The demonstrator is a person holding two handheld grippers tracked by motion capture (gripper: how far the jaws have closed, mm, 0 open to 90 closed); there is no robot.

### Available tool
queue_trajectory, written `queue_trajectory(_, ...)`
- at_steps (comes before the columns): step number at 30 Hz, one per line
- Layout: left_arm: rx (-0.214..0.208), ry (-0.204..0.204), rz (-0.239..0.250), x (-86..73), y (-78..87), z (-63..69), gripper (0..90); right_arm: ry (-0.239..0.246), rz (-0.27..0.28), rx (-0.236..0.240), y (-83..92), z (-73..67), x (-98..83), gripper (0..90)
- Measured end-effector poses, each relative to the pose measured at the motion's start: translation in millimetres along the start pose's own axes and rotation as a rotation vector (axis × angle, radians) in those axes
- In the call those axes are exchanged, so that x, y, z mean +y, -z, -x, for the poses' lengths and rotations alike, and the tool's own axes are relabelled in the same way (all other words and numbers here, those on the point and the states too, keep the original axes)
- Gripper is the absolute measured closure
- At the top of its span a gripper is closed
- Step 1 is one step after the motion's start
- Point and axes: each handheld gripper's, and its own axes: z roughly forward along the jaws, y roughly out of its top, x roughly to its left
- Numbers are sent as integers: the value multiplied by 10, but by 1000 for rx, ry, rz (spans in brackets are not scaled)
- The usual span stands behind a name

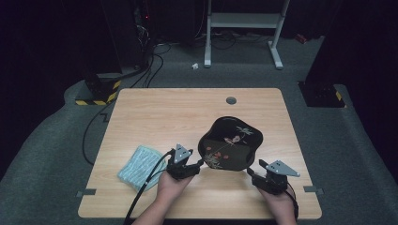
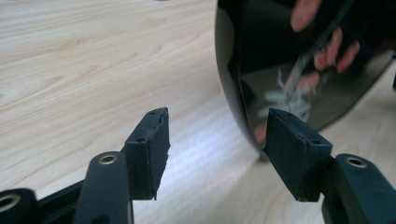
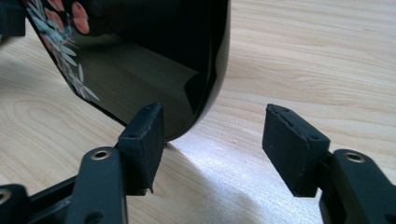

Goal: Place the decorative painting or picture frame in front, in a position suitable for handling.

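Black lacquered tray [image 1: 230,143] with a painted bird-and-flower design sits on the near-centre of the light wooden table [image 1: 155,112], and both tools are closing in on its near corners. Left gripper [image 1: 184,165], jaws wide, has one pad at the tray's rim; right gripper [image 1: 268,180], equally wide, mirrors it. Looks like the approach before a two-handed lift; next, each must straddle the thin rim squarely before closing. Left of them lies a folded pale-blue cloth [image 1: 137,165]. Beyond: grey carpet, cables, a white metal frame [image 1: 244,21].

Black lacquer tray [image 1: 231,143] on wooden table [image 1: 155,112], left gripper [image 1: 201,163] and right gripper [image 1: 249,171] flanking it, blue cloth [image 1: 138,166] at left
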Motion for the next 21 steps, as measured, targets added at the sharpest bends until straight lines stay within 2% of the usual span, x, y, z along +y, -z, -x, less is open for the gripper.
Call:
queue_trajectory(2, 2, -9, -11, -38, 40, -2, 398, 1, 5, 8, 6, -2, 15, 359)
queue_trajectory(3, 14, -26, -49, -137, 130, -25, 395, -4, 23, 23, 14, -11, 55, 340)
queue_trajectory(4, 14, -26, -49, -137, 130, -25, 392, -4, 23, 23, 14, -11, 55, 340)
queue_trajectory(6, 39, -37, -109, -294, 254, -67, 382, 0, 44, 34, 12, -35, 126, 321)
queue_trajectory(7, 51, -39, -120, -340, 289, -78, 378, 1, 44, 32, 6, -43, 150, 316)
queue_trajectory(9, 77, -49, -142, -417, 331, -100, 364, 1, 51, 31, -12, -49, 197, 310)
queue_trajectory(10, 77, -49, -142, -417, 331, -100, 352, 1, 51, 31, -12, -49, 197, 310)
queue_trajectory(12, 107, -42, -169, -506, 319, -127, 330, 0, 58, 40, -31, -68, 249, 306)
queue_trajectory(18, 89, -33, -178, -516, 310, -137, 318, 25, 39, 42, -80, -145, 241, 307)
queue_trajectory(21, 78, -12, -178, -519, 302, -169, 309, 32, 36, 45, -73, -168, 230, 309)
